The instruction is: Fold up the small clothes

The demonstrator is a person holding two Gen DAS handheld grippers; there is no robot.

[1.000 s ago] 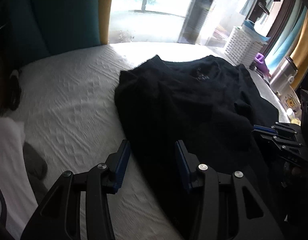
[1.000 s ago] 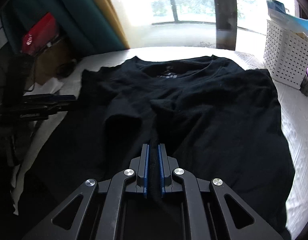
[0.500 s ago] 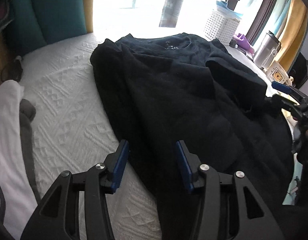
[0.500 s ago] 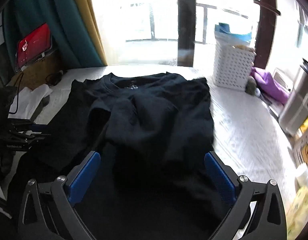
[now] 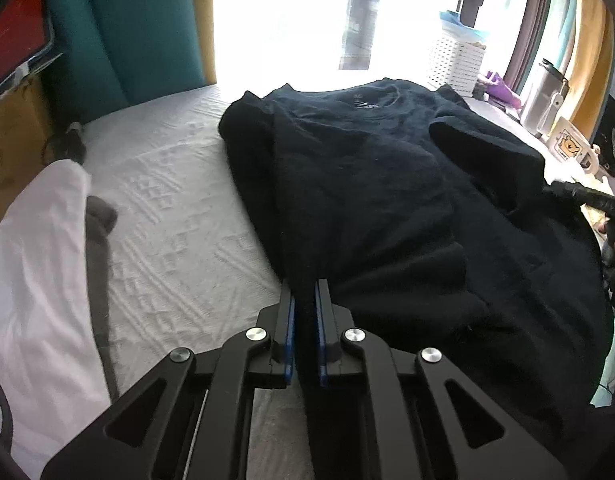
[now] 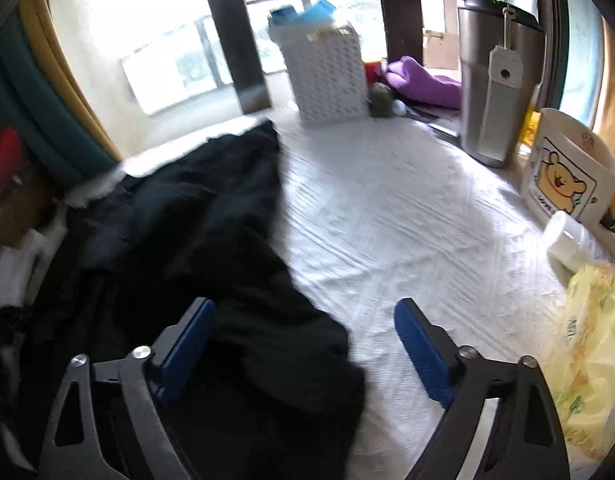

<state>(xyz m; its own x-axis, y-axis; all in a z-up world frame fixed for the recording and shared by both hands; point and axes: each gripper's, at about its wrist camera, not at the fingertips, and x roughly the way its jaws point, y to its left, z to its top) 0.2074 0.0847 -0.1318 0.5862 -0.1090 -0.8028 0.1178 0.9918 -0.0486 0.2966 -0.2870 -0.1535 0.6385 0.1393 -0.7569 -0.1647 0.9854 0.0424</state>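
1. Since prev frame: left gripper (image 5: 305, 300) jaws have just been closing and now pinch the near-left edge of the black t-shirt (image 5: 387, 184); cloth sits between the blue pads. Right gripper (image 6: 305, 332) let go of the shirt fold it held a sec ago, swung wide, jaws have just been closing a bit but are spread apart, nothing gripped.
2. Counts: 1 black t-shirt, 2 grippers, 1 white basket (image 6: 327, 76), 1 steel tumbler (image 6: 495, 80), 1 bear-print mug (image 6: 567, 176), 1 white garment (image 5: 35, 264) at left.
3. Shirt lies on the white bed cover (image 5: 179, 208), roughly centre. Long axis runs from near edge to window; collar at far end, hem toward the grippers. Both sides look folded inward, right sleeve lying across the front.
4. Left wrist view only: whole shirt incl. collar, white garment, teal cushion (image 5: 119, 32), tip of right gripper at far right edge.
5. Right wrist view only: shirt's right edge blurred, with part of it lying between the open fingers, bare cover right of it, purple cloth (image 6: 423, 80), yellow packet (image 6: 591, 344).
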